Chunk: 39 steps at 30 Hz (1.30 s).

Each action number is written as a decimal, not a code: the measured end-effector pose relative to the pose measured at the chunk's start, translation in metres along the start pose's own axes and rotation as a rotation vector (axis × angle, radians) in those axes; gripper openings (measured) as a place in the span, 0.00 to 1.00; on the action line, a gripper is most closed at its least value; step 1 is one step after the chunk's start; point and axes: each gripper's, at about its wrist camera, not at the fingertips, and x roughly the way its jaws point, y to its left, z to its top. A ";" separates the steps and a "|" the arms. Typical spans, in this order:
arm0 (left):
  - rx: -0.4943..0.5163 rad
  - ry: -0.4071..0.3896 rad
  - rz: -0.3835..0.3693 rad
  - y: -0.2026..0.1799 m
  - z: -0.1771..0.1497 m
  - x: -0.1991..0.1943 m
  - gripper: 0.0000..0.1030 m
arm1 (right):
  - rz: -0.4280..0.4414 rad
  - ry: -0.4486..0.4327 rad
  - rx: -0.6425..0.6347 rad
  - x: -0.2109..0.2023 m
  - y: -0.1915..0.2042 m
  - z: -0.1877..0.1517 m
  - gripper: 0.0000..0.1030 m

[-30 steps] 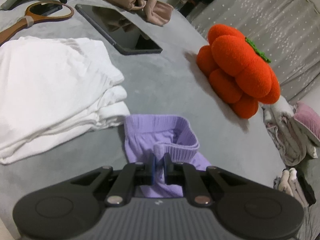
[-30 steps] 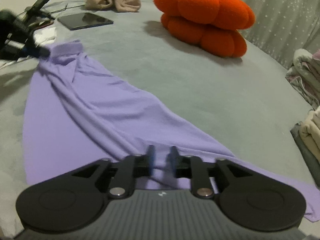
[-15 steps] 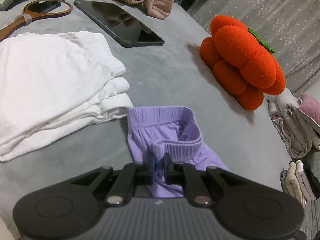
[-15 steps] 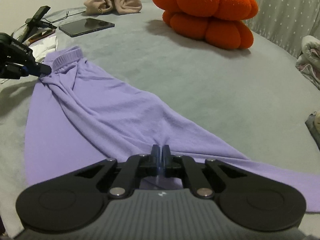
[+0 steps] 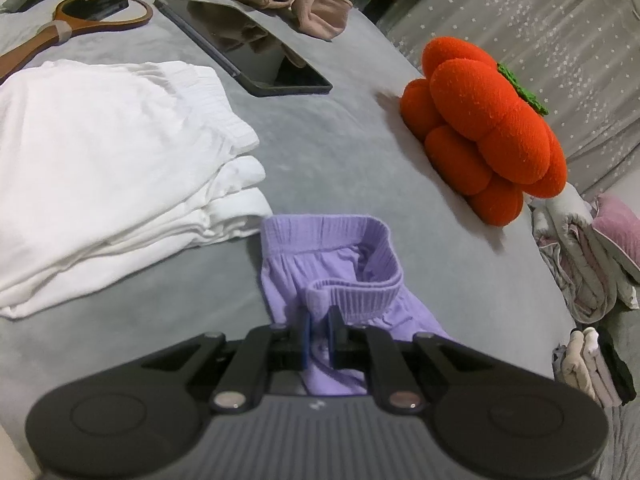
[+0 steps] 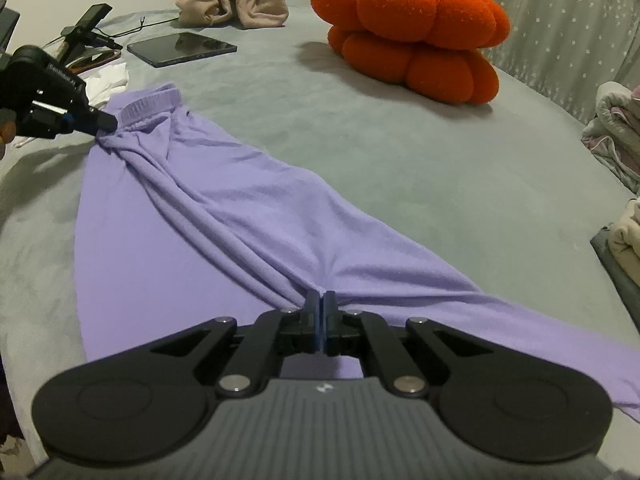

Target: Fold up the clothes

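Right hand-held gripper (image 6: 321,312) went from spread to pinching the purple pants (image 6: 224,216) mid-leg. Left hand-held gripper (image 5: 318,326) stays clamped on the waistband (image 5: 352,288), bed (image 5: 340,148) underneath.

Left claw (image 5: 319,322) clamped on cloth; right claw (image 6: 320,312) pinched closed, low.

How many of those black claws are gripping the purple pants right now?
2. The left claw pinches the purple pants at the ribbed waistband; the right claw pinches bunched fabric further down, near the crotch. Both look shut on cloth.
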 end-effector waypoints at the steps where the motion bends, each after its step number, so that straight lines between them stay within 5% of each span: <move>1: -0.001 -0.004 -0.001 0.000 0.001 -0.001 0.08 | -0.001 -0.002 -0.003 -0.002 0.001 0.000 0.00; 7: 0.008 -0.049 -0.057 -0.009 0.025 0.005 0.08 | -0.052 -0.089 0.026 -0.021 0.002 0.005 0.00; 14: -0.045 -0.130 -0.236 -0.008 0.046 -0.001 0.08 | -0.163 -0.233 0.046 -0.049 0.006 0.020 0.00; 16: -0.047 -0.132 -0.267 -0.003 0.049 -0.003 0.08 | -0.139 -0.212 0.013 -0.051 0.015 0.017 0.00; 29: -0.008 0.036 -0.057 0.036 0.052 0.011 0.09 | 0.019 -0.074 -0.197 -0.061 0.074 -0.008 0.00; 36: 0.137 0.014 -0.007 0.019 0.053 0.001 0.22 | 0.121 0.072 -0.149 -0.032 0.071 -0.013 0.01; 37: 0.151 0.001 -0.016 0.017 0.053 -0.001 0.25 | 0.135 0.083 -0.139 -0.029 0.069 -0.012 0.11; 39: 0.179 -0.026 -0.033 0.012 0.054 -0.006 0.30 | 0.168 0.057 -0.081 -0.036 0.060 -0.005 0.13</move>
